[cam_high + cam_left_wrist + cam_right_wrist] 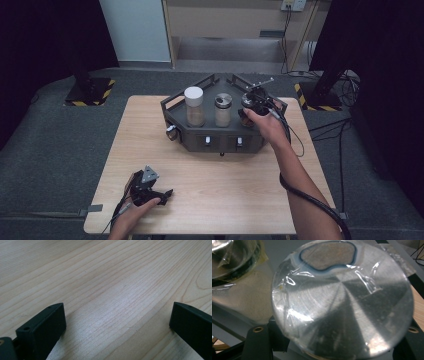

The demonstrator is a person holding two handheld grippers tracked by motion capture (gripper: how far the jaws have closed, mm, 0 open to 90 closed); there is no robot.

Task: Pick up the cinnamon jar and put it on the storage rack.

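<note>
L gripper is resting on the wooden table at abt 7 o'clock of the tabletop, hand on it; in the left gripper view its jaws are standing wide apart w/ bare wood betw them, holding nothing. Moving right, a dark angular tray is sitting at abt 12 o'clock of the table. In it, from L: a white-capped jar w/ tan granular fill, then a metal-capped jar w/ similar pale fill, both upright, just beside each other. At the tray's 3 o'clock end the R gripper is working over a third jar, R hand behind it. In the right gripper view the jaws are flanking that jar just below its shiny metal lid, which has a kidney-shaped opening showing brownish powder; clear film or tape is lying wrinkled across the top. Whether the jaws are actually pressing the jar I can't tell. Likely glass body, so rigid, fragile, prob moderately heavy w/ contents; metal + film = slippery. Best hold looks like the body under the lid rim, kept upright so powder isn't spilling thru the opening.
</note>
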